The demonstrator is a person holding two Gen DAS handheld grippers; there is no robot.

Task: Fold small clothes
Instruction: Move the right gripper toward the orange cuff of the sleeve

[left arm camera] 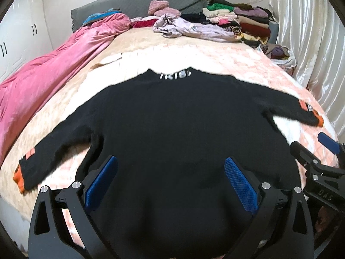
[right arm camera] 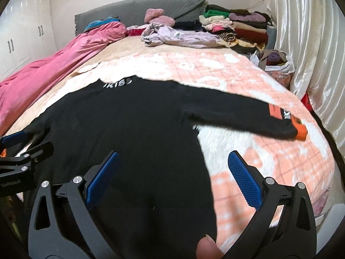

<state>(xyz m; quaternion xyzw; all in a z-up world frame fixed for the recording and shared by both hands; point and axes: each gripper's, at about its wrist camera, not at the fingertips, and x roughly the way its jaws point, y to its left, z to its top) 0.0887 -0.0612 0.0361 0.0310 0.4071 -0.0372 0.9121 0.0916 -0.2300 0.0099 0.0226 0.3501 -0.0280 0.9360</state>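
Observation:
A small black sweater (left arm camera: 168, 116) with white neck lettering and orange cuffs lies flat on the bed, sleeves spread out to both sides. It also shows in the right wrist view (right arm camera: 129, 129). My left gripper (left arm camera: 171, 164) is open and empty, just above the sweater's hem near the middle. My right gripper (right arm camera: 173, 157) is open and empty over the hem's right edge. Each gripper shows at the edge of the other's view: the right one (left arm camera: 319, 146) at far right, the left one (right arm camera: 23, 142) at far left.
The bed has a pink and white fuzzy blanket (right arm camera: 248, 82). A pink duvet (left arm camera: 49, 71) runs along the left side. Stacks of folded clothes (left arm camera: 241, 21) and a lilac garment (left arm camera: 194, 29) lie by the grey headboard. A bag of clothes (right arm camera: 278, 64) and curtains stand at right.

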